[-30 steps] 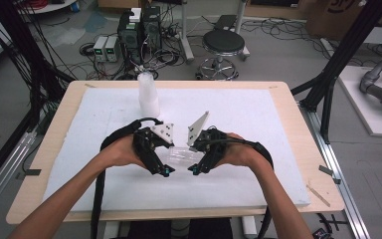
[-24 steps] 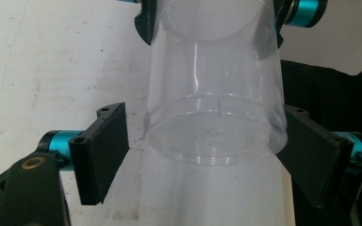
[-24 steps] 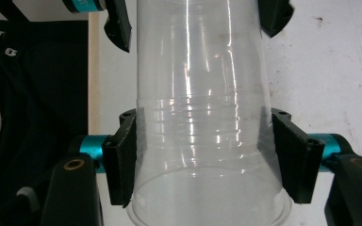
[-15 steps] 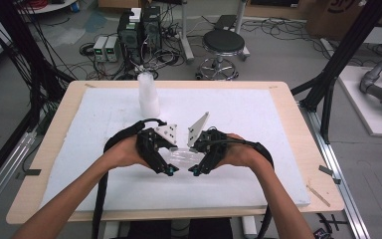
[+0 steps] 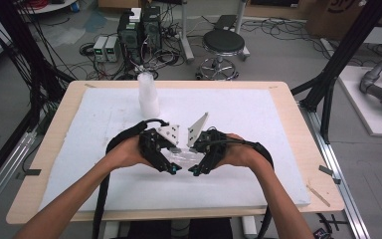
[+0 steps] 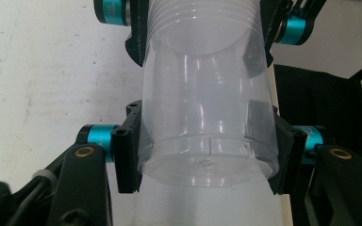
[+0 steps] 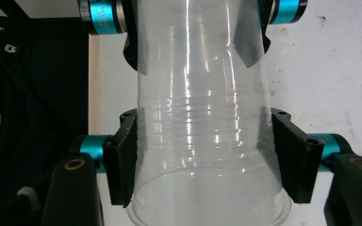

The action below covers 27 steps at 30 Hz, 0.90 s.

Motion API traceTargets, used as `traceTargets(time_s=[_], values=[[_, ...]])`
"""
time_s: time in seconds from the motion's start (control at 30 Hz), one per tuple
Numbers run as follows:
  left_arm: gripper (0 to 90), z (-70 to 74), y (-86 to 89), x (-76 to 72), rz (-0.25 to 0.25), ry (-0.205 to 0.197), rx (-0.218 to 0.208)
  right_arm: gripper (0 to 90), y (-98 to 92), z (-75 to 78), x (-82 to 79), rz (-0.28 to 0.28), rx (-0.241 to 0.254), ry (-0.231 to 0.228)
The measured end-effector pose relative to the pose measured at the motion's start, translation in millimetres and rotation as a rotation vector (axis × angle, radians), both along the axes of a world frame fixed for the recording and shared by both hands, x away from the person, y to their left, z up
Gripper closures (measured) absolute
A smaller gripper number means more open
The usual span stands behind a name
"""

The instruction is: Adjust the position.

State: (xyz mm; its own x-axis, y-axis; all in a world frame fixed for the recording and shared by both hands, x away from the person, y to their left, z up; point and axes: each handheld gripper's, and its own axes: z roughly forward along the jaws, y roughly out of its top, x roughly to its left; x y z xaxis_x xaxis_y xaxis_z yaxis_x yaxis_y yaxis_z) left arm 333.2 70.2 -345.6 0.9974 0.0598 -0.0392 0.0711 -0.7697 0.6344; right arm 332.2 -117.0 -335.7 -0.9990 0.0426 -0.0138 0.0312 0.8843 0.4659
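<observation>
Bright even overhead light, soft shadows, glare streaks on clear plastic, close views slightly soft

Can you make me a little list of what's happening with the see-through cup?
held thing: clear plastic cup, lying sideways between the two hands
left gripper: shut on the cup's bottom end, jaws have just been closing
right gripper: shut on the cup's rim end
elsewhere: stack of cups upright farther back
surface: white table

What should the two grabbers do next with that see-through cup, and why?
Probably pull gently apart. The left gripper clamps the clear cup's base end, the right gripper its rim end. Stacked ridges suggest nested cups, so easing the hands apart should separate one. A cup stack stands behind.
</observation>
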Motion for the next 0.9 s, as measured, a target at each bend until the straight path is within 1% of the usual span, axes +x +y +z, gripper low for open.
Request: traceTargets(time_s=[0.07, 0.13, 0.17, 0.2, 0.23, 0.27, 0.3, 0.33, 0.37, 0.4, 0.47, 0.53, 0.6, 0.63, 0.67, 0.7, 0.73, 0.8, 0.87, 0.9], values=[[41.8, -0.2, -0.1, -0.4, 0.006, 0.003, -0.007, 34.0, -0.1, 0.2, 0.2, 0.002, -0.002, 0.001], [41.9, -0.1, -0.2, -0.6, 0.008, 0.009, -0.01, 30.2, -0.4, 0.3, 0.5, 0.008, 0.003, -0.007], [41.9, 0.3, -0.1, -0.3, 0.001, 0.003, -0.004, 28.6, -0.5, 0.4, 0.6, 0.013, 0.005, -0.005], [41.9, 0.3, -0.1, -0.6, 0.002, 0.002, 0.0, 25.1, -0.8, 0.3, 0.5, 0.016, 0.006, 0.006], [42.0, 0.0, -0.3, -0.6, 0.004, 0.004, 0.001, 18.4, -1.1, -0.1, 0.9, 0.013, 0.013, 0.006], [42.0, 0.0, -0.3, -0.6, 0.005, 0.004, 0.004, 15.6, -1.4, -0.2, 1.2, 0.01, 0.021, 0.015], [42.0, 0.0, -0.3, -0.5, 0.006, 0.003, 0.004, 14.3, -1.5, -0.1, 2.8, 0.031, 0.041, 0.002], [42.0, 0.2, -0.2, -0.2, 0.004, 0.003, 0.006, 14.3, -1.5, -0.1, 2.8, 0.031, 0.041, 0.002], [42.0, -0.4, -0.5, -0.9, 0.011, 0.011, -0.004, 14.0, -2.0, 0.5, 1.8, 0.017, 0.039, 0.009], [42.0, -0.2, -0.2, -0.4, 0.004, 0.003, 0.002, 13.8, -2.2, 0.9, 2.6, 0.02, 0.047, -0.004], [42.0, -0.2, 0.5, -0.1, 0.003, -0.005, 0.004, 13.7, -3.2, 2.1, 2.2, 0.013, 0.056, -0.005], [42.0, -1.1, 2.6, -0.2, 0.003, -0.011, -0.02, 13.8, -5.2, 4.4, 1.6, 0.007, 0.077, -0.01], [42.0, -4.9, 6.0, 0.1, 0.006, -0.004, -0.061, 13.8, -7.5, 5.4, 1.8, 0.006, 0.114, -0.008], [42.0, -7.7, 8.0, -0.2, 0.012, 0.002, -0.076, 13.8, -9.8, 6.4, 1.8, 0.006, 0.142, -0.01], [42.0, -11.2, 9.7, -0.5, 0.019, -0.011, -0.09, 13.8, -12.4, 7.2, 1.8, -0.002, 0.171, -0.009], [42.0, -13.9, 12.5, -0.7, 0.022, -0.02, -0.096, 13.9, -15.0, 7.7, 2.3, -0.006, 0.197, -0.003], [42.0, -17.1, 14.4, -1.2, 0.033, -0.014, -0.123, 13.9, -17.8, 8.1, 2.7, -0.012, 0.227, -0.008], [42.0, -20.6, 18.1, -1.0, 0.04, -0.013, -0.136, 13.9, -20.3, 8.8, 2.5, -0.017, 0.252, -0.01], [42.0, -23.6, 21.9, -2.2, 0.051, -0.014, -0.15, 13.8, -21.9, 10.0, 2.2, -0.019, 0.272, -0.033], [42.0, -25.1, 24.7, -3.2, 0.053, -0.019, -0.171, 13.9, -22.9, 10.6, 2.4, -0.021, 0.287, -0.036]])
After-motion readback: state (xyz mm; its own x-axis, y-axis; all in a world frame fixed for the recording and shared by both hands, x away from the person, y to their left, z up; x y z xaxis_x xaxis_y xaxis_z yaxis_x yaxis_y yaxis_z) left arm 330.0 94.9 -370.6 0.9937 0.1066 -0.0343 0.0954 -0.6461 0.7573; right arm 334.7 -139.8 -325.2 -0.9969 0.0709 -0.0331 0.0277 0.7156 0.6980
